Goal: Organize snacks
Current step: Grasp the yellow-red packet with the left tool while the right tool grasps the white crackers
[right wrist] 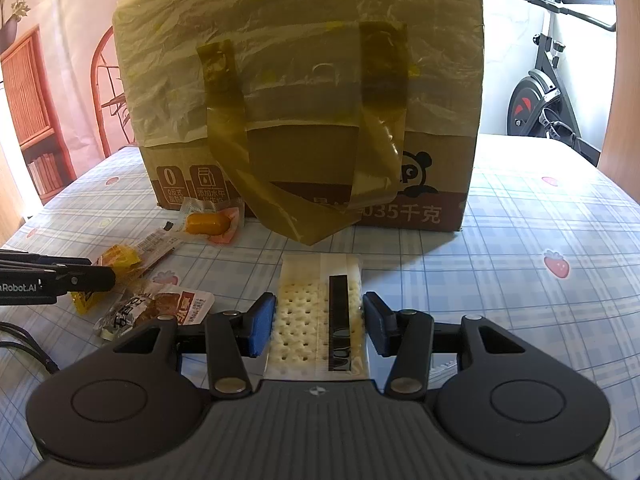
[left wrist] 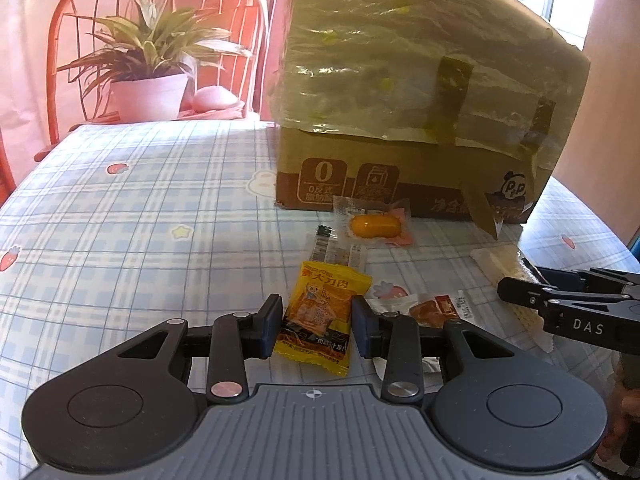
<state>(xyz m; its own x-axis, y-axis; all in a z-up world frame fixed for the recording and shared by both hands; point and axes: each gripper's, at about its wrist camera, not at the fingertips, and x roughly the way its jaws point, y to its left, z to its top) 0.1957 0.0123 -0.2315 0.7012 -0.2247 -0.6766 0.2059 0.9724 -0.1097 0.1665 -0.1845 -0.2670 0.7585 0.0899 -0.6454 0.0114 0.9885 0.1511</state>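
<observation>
My left gripper (left wrist: 316, 326) is shut on a yellow snack packet (left wrist: 322, 316) that lies on the checked tablecloth (left wrist: 120, 220). My right gripper (right wrist: 319, 326) is shut on a clear-wrapped cracker pack (right wrist: 312, 320), its pads pressing both long edges; the same gripper shows at the right of the left wrist view (left wrist: 520, 294). Further off lie a wrapped orange-yellow sweet (left wrist: 374, 226), a long thin barcode packet (left wrist: 340, 250) and a brown meat snack packet (left wrist: 434, 310). A large cardboard box (left wrist: 420, 80) lined with a thin plastic bag stands behind them.
A potted plant (left wrist: 152, 64) sits on a red wire chair (left wrist: 80, 20) beyond the table's far left edge. An exercise bike (right wrist: 548, 92) stands at the back right. The left gripper (right wrist: 60, 278) reaches in from the left in the right wrist view.
</observation>
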